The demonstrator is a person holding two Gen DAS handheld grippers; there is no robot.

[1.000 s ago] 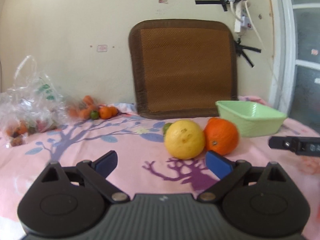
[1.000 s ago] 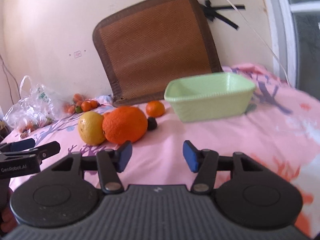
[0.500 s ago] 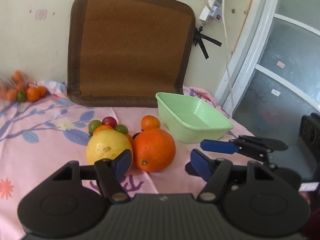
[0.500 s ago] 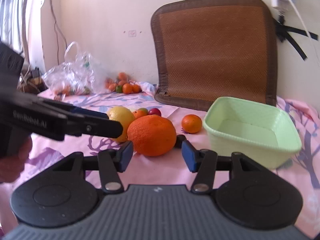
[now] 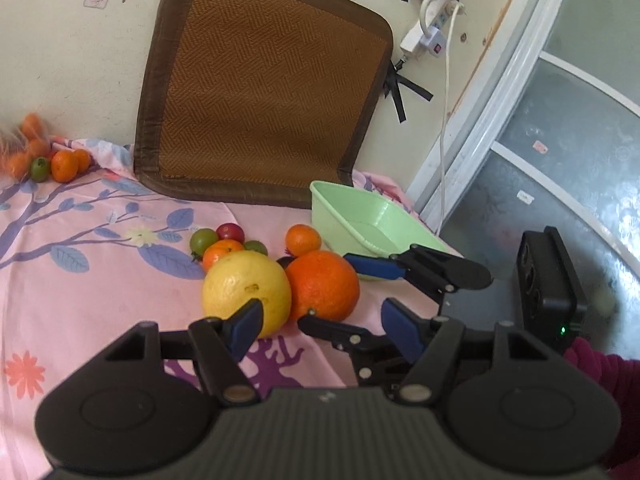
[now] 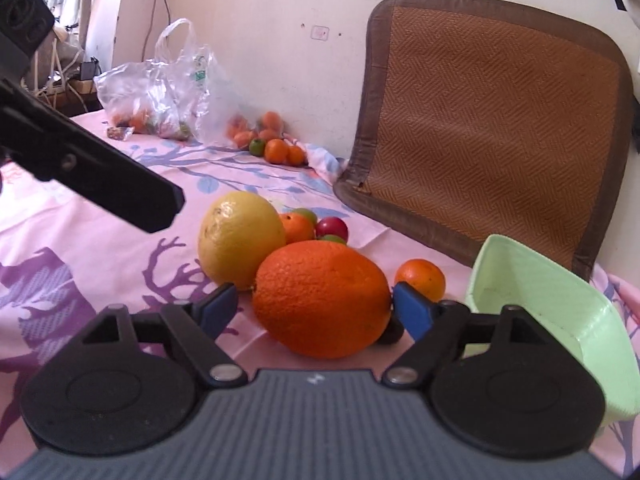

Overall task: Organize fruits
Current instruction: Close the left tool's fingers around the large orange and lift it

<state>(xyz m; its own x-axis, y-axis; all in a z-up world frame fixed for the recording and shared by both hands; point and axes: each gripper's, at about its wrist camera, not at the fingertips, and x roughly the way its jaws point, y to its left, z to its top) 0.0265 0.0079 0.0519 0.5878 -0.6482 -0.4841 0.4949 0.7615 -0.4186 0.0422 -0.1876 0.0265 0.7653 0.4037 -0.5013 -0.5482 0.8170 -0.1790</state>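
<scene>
A large orange [image 6: 320,300] lies on the pink cloth between the pads of my right gripper [image 6: 316,312], whose jaws are opening; the pads stand close beside it without pressing. Touching its left side is a big yellow citrus [image 6: 240,236]. A small orange [image 6: 420,278] sits behind, beside the light green basin [image 6: 560,300] at the right. In the left wrist view my left gripper [image 5: 324,330] is open and holds nothing, just short of the yellow citrus [image 5: 246,292] and the large orange [image 5: 322,286]. The right gripper [image 5: 352,300] reaches in from the right around the orange.
Small green, red and orange fruits [image 5: 224,238] cluster behind the yellow citrus. More small oranges [image 6: 276,148] and a plastic bag [image 6: 160,96] of fruit lie at the far left. A brown woven mat [image 5: 264,84] leans on the wall. A glass door [image 5: 560,160] stands at the right.
The right gripper moved in around the large orange and its jaws widened. The left gripper's jaws narrowed from wide open, and it swung right, bringing the basin and the right gripper into its view.
</scene>
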